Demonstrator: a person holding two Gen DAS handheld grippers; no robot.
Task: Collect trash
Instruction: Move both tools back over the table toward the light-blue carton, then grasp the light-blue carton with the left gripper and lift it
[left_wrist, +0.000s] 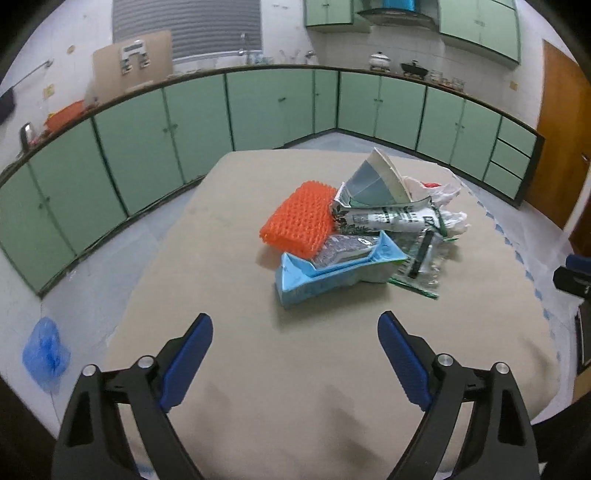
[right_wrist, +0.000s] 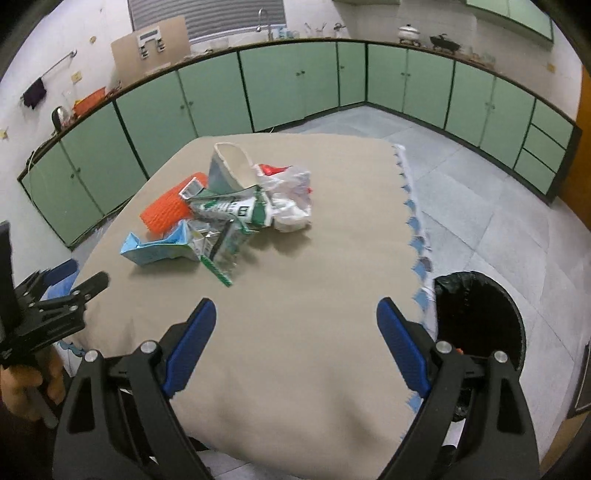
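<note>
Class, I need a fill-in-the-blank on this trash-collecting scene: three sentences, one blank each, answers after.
1. Both the left gripper and the right gripper are ____.
2. The mesh roll in the trash pile is coloured ____.
3. The bin on the floor is lined with a ____ bag.

Answers: open; orange; black

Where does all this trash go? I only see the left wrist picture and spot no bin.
Observer: A black-lined trash bin stands on the floor beside the table's right edge, seen in the right wrist view.
Operator: Is anything in it?
Observer: Its inside is too dark to tell.
Operator: Is the right gripper holding something?
Observer: No, the right gripper is open over bare tablecloth, short of the trash pile.
Operator: Who holds the left gripper?
Observer: A bare hand grips its handle.
</note>
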